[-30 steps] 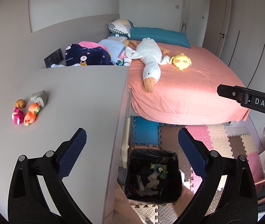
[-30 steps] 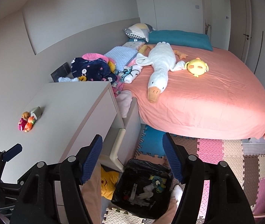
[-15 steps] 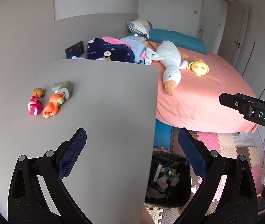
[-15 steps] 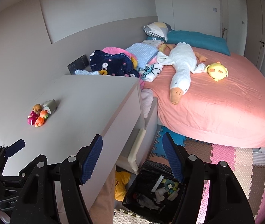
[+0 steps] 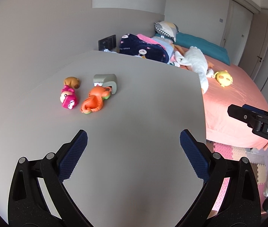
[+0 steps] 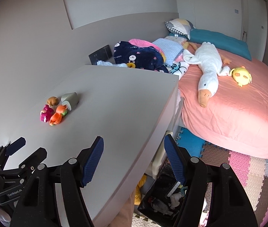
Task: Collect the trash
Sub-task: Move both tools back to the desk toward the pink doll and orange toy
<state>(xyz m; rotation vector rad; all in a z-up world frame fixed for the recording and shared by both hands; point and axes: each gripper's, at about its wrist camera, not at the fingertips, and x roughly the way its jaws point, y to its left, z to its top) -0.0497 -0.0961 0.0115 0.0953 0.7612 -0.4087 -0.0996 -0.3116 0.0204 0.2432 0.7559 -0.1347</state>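
Left gripper (image 5: 133, 152): jaws spread wide, nothing between the blue pads, hovering above the near part of the grey desk top (image 5: 143, 113). Right gripper (image 6: 133, 159): jaws also wide apart and empty, held over the desk's right edge, so that one pad sits over the desk and the other over the floor gap beside it.

Ahead of the left gripper, toward the far left of the desk top, a small cluster: grey angled piece (image 5: 106, 82), orange toy (image 5: 96, 99) touching it, pink toy (image 5: 68, 99) just beside the orange one, brown toy (image 5: 72, 82) behind the pink one. Which of these counts as trash cannot be told for certain; the grey piece looks the likeliest.

Black-lined trash bin (image 6: 164, 194) stands on the foam floor mat below the desk's right edge, beneath the right gripper, already holding mixed items. Beyond the desk, a bed with pink sheet (image 6: 237, 113), a white goose plush (image 6: 208, 70) and a yellow plush (image 6: 241, 75).

Step in hand, as judged: reach toward the cluster with empty jaws. Next move calls for advancing the left gripper forward and left, lowering the pads astride one item, closing, then carrying it to the bin off the right edge. Items lie close together; a neighbour may get nudged.
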